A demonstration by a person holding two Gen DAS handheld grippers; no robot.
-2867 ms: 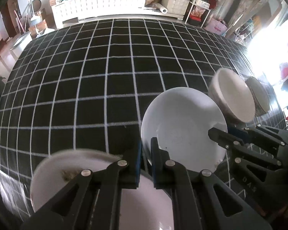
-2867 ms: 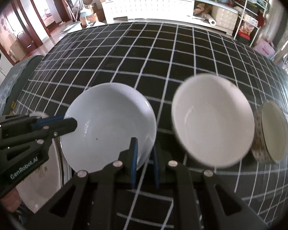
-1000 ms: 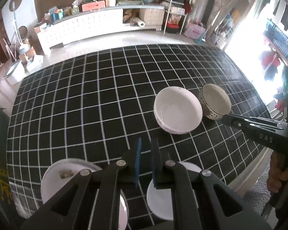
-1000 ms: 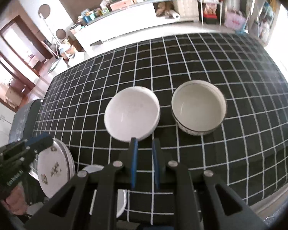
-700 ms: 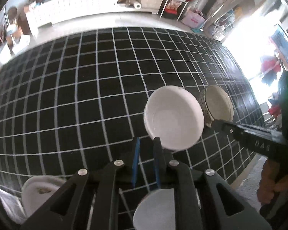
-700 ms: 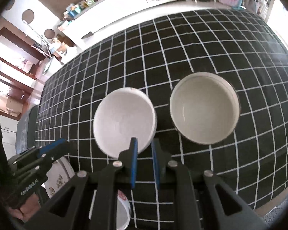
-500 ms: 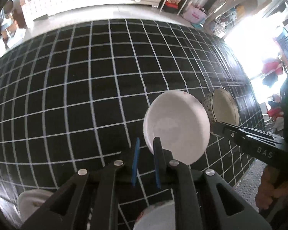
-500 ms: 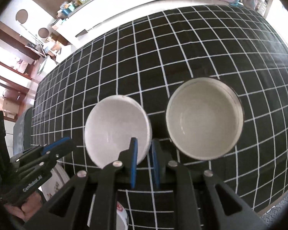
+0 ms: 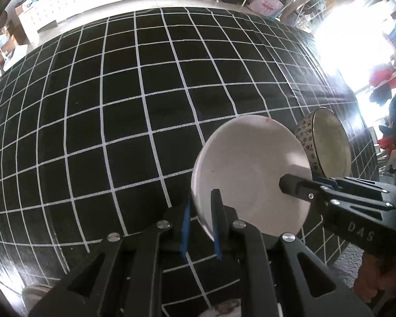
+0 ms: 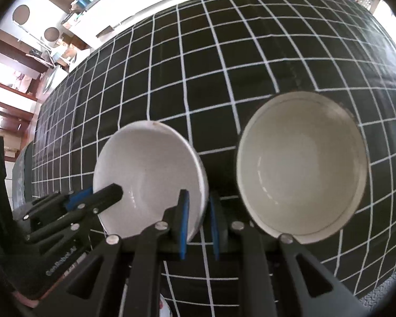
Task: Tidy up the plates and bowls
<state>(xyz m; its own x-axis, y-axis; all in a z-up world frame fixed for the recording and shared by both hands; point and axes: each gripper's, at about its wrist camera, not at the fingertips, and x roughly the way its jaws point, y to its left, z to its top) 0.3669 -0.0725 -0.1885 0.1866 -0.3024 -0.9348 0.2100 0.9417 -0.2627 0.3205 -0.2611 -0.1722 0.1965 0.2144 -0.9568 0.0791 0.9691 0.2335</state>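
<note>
Counting two bowls on the checked cloth [image 9: 134,121]: one plain white bowl [image 9: 250,174], one patterned bowl [image 9: 327,145] with a cream inside. They sit side by side, close, the white one to my left of the patterned one; whether they touch I cannot tell.

Two grippers, both at the white bowl. My left gripper [image 9: 201,222] straddles its near-left rim, one blue pad inside, one outside, a narrow gap between them; I cannot tell if they pinch the rim. My right gripper [image 10: 198,224] straddles the rim on the side nearest the patterned bowl, pads likewise slightly apart, contact unclear.

White bowl lies between the two tools. Patterned bowl stands just right of my right gripper, untouched.

At the bottom edge of both views, part of another dish shows, too hidden to name.
</note>
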